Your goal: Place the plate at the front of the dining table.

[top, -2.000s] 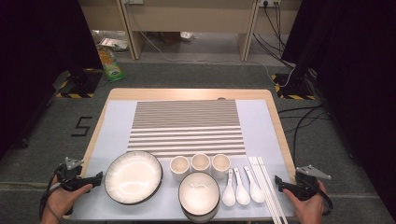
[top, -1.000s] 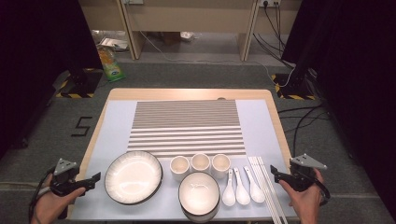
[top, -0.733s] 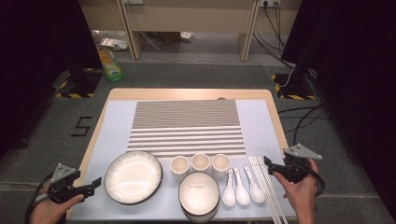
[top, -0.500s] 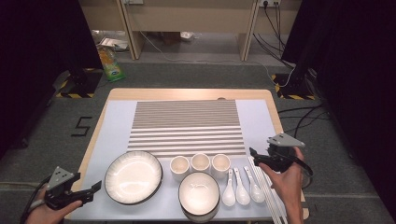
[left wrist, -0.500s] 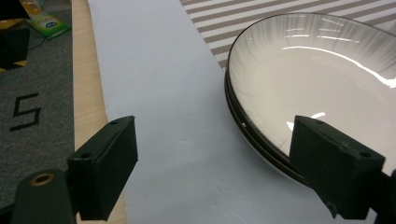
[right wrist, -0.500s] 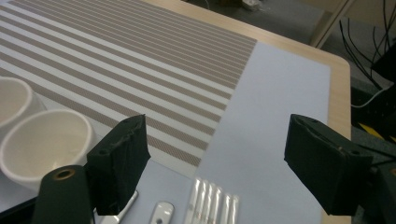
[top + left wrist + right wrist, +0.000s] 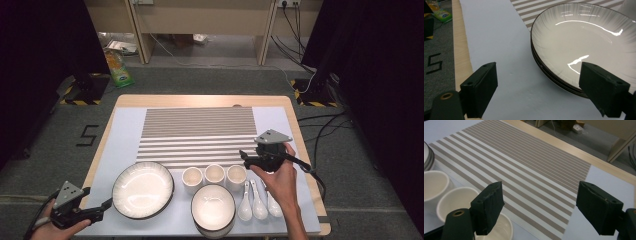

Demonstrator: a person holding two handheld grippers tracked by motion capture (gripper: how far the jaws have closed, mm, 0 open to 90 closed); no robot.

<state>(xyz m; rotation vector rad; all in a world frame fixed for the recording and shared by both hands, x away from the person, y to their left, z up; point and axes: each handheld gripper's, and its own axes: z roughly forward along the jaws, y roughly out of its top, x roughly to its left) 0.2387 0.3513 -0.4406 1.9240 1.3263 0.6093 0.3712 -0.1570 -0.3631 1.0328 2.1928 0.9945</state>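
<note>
Claws both spread, nothing pinched. Right claw (image 7: 243,155) hangs over the near-right part of the bench, tips just above the rightmost of three small white ceramic cups (image 7: 236,176), pointing left across the brown-and-white striped placemat (image 7: 197,135). Right gripper view: jaws wide apart w/ the placemat between them, cups at lower left, one cup rim right under the left jaw; not touching as far as can be told.

Left claw (image 7: 106,204) sits low at the near-left bench corner, tips just beside the near-left rim of the large white shallow bowl w/ dark rim (image 7: 143,189). Left gripper view: bowl (image 7: 584,45) lies toward the right jaw, its edge between the jaws; looks like a stack of bowls, dark rims layered. Left jaw is over the pale blue-grey mat (image 7: 499,50) near the wooden bench edge (image 7: 460,50).

Rest of the near row: smaller white bowl (image 7: 213,207) in front of the cups, white ceramic soup spoons (image 7: 252,202) to its right, partly under the person's right hand (image 7: 280,180). Cups stand upright, side by side, approx. touching.
</note>
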